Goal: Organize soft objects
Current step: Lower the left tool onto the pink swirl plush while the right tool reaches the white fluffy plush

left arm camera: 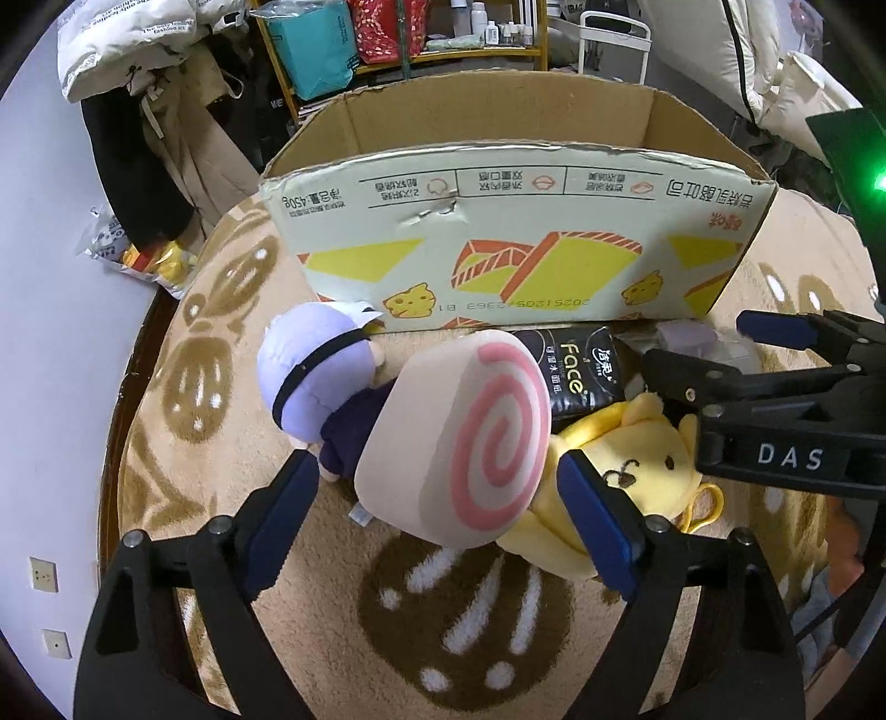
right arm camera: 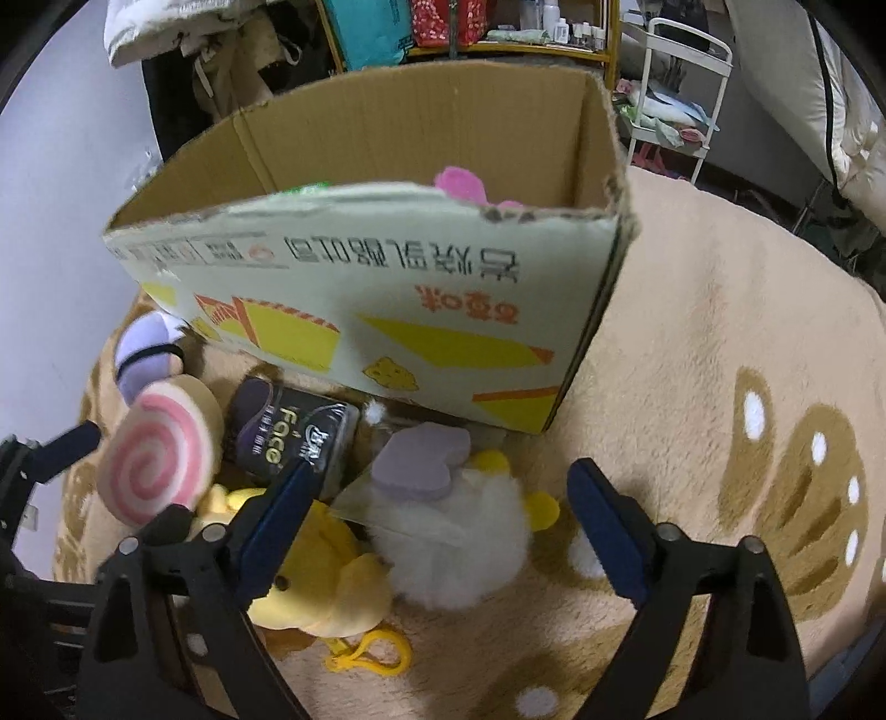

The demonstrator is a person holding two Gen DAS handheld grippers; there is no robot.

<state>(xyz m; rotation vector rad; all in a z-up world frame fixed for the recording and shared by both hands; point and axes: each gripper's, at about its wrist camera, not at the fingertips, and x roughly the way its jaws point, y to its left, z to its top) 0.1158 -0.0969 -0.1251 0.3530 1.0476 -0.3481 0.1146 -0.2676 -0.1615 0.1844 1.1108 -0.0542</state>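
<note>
An open cardboard box (left arm camera: 515, 260) stands on a beige rug; it also shows in the right wrist view (right arm camera: 387, 310), with a pink plush (right arm camera: 459, 185) inside. In front lie a pink-swirl roll cushion (left arm camera: 459, 437) (right arm camera: 158, 459), a purple-haired doll (left arm camera: 315, 376) (right arm camera: 147, 346), a yellow plush (left arm camera: 626, 471) (right arm camera: 315, 587), a black tissue pack (left arm camera: 576, 371) (right arm camera: 293, 437) and a white fluffy plush with a purple bow (right arm camera: 454, 531). My left gripper (left arm camera: 443, 526) is open around the roll cushion. My right gripper (right arm camera: 443, 520) (left arm camera: 720, 360) is open above the white plush.
The rug (right arm camera: 720, 387) has brown paw prints. Behind the box stand a yellow shelf with bags (left arm camera: 354, 44), hanging coats (left arm camera: 149, 138) and a white rack (right arm camera: 681, 83). A snack bag (left arm camera: 138, 255) lies at the left by the wall.
</note>
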